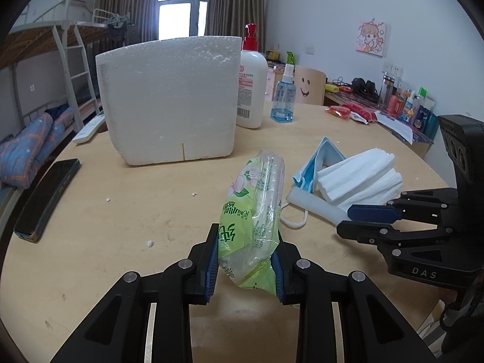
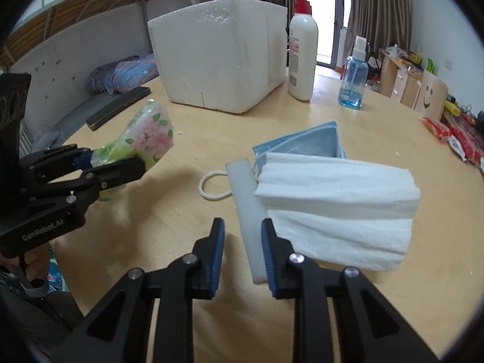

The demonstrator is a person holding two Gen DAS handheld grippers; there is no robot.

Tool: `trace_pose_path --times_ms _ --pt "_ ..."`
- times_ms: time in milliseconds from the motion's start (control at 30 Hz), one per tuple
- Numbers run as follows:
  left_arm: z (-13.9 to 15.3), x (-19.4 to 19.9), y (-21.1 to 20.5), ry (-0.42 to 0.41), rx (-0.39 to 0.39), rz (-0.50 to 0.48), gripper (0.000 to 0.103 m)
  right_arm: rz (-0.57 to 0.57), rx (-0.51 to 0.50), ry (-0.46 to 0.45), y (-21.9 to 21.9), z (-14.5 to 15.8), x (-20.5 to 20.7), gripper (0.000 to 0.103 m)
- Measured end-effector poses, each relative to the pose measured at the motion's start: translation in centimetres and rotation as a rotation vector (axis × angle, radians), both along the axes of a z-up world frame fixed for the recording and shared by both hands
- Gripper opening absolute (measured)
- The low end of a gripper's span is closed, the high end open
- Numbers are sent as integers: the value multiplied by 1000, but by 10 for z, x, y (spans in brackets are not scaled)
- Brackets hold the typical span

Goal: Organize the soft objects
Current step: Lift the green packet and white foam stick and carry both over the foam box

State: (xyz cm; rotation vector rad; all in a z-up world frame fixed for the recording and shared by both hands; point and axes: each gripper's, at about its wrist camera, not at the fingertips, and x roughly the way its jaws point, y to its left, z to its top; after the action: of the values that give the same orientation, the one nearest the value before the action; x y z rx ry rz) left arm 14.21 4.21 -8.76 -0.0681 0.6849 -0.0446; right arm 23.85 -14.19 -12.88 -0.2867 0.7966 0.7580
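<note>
My left gripper (image 1: 245, 267) is shut on a green tissue pack (image 1: 255, 211) and holds it above the round wooden table (image 1: 121, 217); the pack also shows in the right wrist view (image 2: 145, 136). My right gripper (image 2: 242, 254) is open and empty, its jaws either side of the near end of a white foam strip (image 2: 246, 211). A stack of white folded tissues (image 2: 338, 199) lies on the strip, with a blue face mask (image 2: 305, 140) behind. A white styrofoam box (image 1: 169, 99) stands at the back.
A white lotion bottle (image 1: 251, 81) and a blue spray bottle (image 1: 283, 96) stand right of the box. A dark phone (image 1: 48, 193) and a remote (image 1: 89, 128) lie at the left edge. Red snack packets (image 1: 348, 112) lie far right.
</note>
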Motion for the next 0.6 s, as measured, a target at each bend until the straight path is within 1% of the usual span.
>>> trace_pose_path --times_ms 267,367,567,600 --pt "-1 0 1 3 -3 -3 31 12 -21 -6 3 -2 2 29" --pt "-2 -1 0 5 -3 -4 31 -4 -11 5 -1 -1 7 29" --pt "-1 -2 0 2 -4 -3 31 -40 -33 -19 -5 1 10 29" --pt "-2 -2 0 4 -3 -3 31 -42 -28 -7 -6 0 12 29"
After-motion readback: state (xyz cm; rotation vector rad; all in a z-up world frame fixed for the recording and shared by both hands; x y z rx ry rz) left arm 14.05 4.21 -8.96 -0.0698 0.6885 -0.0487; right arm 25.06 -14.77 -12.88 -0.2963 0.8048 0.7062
